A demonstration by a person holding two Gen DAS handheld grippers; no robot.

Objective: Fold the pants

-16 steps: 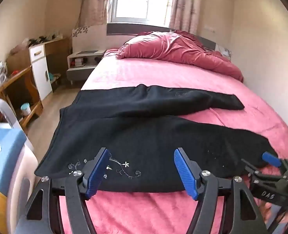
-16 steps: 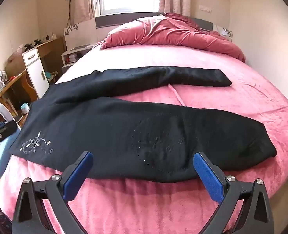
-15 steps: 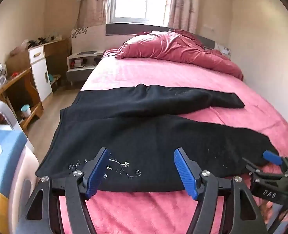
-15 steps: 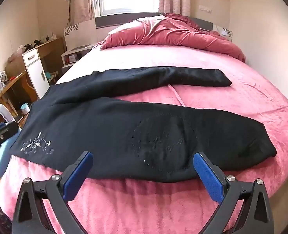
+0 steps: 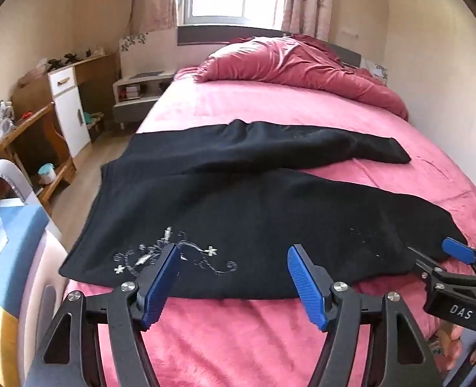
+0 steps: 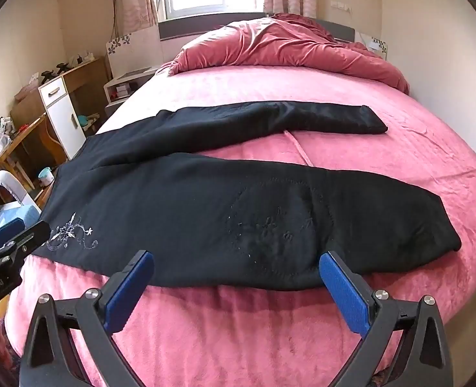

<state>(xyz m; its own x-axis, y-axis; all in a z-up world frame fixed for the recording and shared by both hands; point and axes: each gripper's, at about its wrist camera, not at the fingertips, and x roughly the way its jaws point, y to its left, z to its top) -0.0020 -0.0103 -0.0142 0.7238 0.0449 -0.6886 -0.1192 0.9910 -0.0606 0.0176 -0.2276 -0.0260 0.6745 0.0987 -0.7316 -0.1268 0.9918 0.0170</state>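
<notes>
The black pants [image 5: 254, 213] lay spread flat across the near part of the pink bed [image 5: 270, 109], waistband to the left, both legs running right, the far leg angled away from the near one. White embroidery [image 5: 173, 254] sat at the near left corner. Your left gripper [image 5: 233, 277] stood with jaws wide apart at the near hem, holding nothing. Your right gripper [image 6: 236, 287] was likewise spread and empty, near the lower leg. A rumpled red duvet [image 6: 286, 45] lay at the far end; a white cabinet [image 5: 70, 109] stood left.
</notes>
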